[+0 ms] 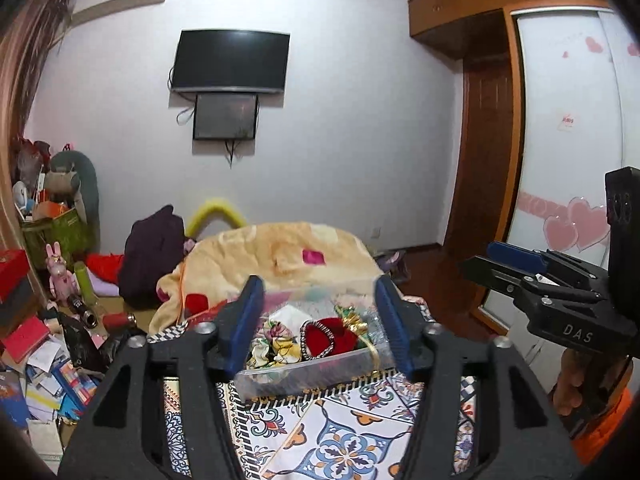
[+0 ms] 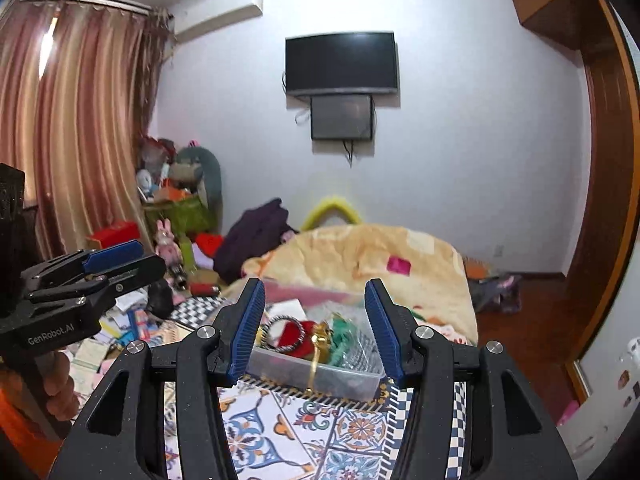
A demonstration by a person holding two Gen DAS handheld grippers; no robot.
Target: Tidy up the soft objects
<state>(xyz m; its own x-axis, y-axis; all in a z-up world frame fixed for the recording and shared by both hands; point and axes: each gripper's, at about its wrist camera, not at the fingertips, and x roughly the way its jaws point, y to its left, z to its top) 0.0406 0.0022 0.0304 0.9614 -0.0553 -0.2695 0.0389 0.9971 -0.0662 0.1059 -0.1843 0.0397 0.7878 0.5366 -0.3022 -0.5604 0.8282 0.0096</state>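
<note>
A clear plastic bin (image 1: 280, 376) sits on the patterned cloth ahead of both grippers; it also shows in the right wrist view (image 2: 352, 380). It holds soft items: a red velvet pouch (image 1: 330, 336), floral scrunchies (image 1: 276, 346), and gold and green ribbon (image 2: 326, 336). My left gripper (image 1: 320, 324) is open and empty, held just short of the bin. My right gripper (image 2: 316, 328) is open and empty, also just short of the bin. Each gripper shows from the side in the other's view, the right one (image 1: 520, 264) and the left one (image 2: 112, 258).
A peach blanket (image 1: 280, 256) is heaped behind the bin. A patterned cloth (image 1: 340, 432) covers the surface below. Books, papers and toys (image 1: 52, 360) clutter the floor on the left. A wardrobe (image 1: 568, 140) stands at the right. Two screens (image 1: 230, 62) hang on the far wall.
</note>
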